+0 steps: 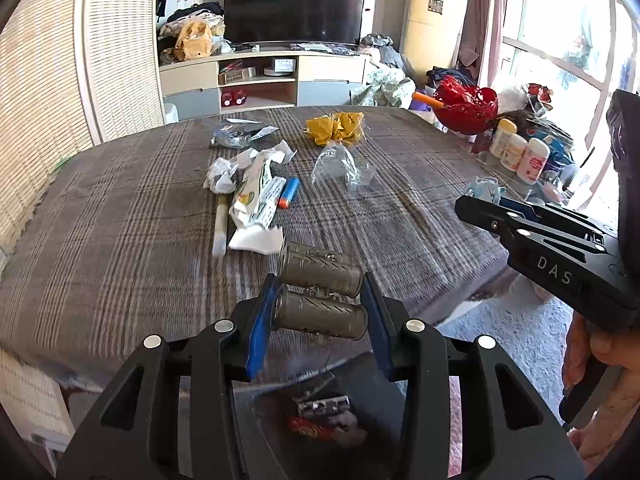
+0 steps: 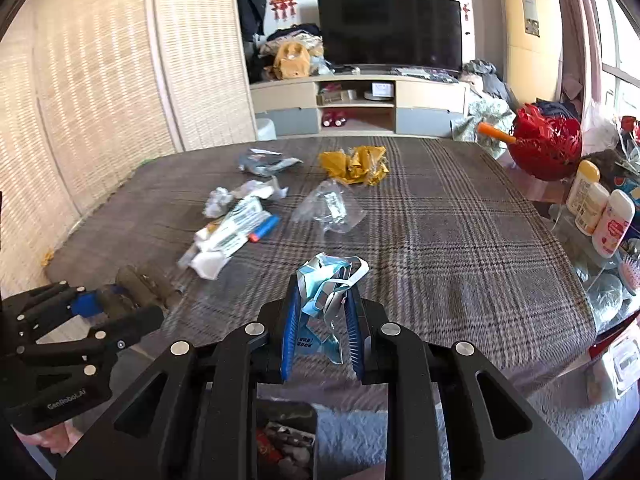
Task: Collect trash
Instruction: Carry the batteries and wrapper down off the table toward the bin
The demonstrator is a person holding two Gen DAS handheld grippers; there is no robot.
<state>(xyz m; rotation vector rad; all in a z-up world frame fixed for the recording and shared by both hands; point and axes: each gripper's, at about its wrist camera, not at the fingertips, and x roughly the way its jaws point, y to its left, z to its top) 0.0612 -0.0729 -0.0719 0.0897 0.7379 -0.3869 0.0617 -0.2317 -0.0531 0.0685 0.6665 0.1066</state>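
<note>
My left gripper [image 1: 320, 284] is shut on a grey-brown pair of ribbed cylinders [image 1: 320, 314], held above the near edge of the plaid-covered table [image 1: 120, 240]. My right gripper [image 2: 324, 284] is shut on a crumpled light-blue wrapper [image 2: 320, 280] and is also lifted over the near edge. In the right wrist view the left gripper [image 2: 100, 304] shows at the far left with the cylinders [image 2: 136, 280]. Below both grippers stands a dark bin [image 2: 288, 404] with rubbish in it. On the table lie a yellow wrapper [image 1: 336, 126], clear plastic [image 1: 336, 164], white packaging [image 1: 256, 196], a blue tube [image 1: 289, 193] and crumpled paper [image 1: 220, 174].
A red basket [image 1: 466, 106] and several white bottles [image 1: 520, 152] crowd the table's right side. A silvery bag [image 1: 236, 134] lies at the far left of the litter. A TV unit [image 1: 260, 76] stands behind the table, and a hand [image 1: 592, 352] holds the right gripper.
</note>
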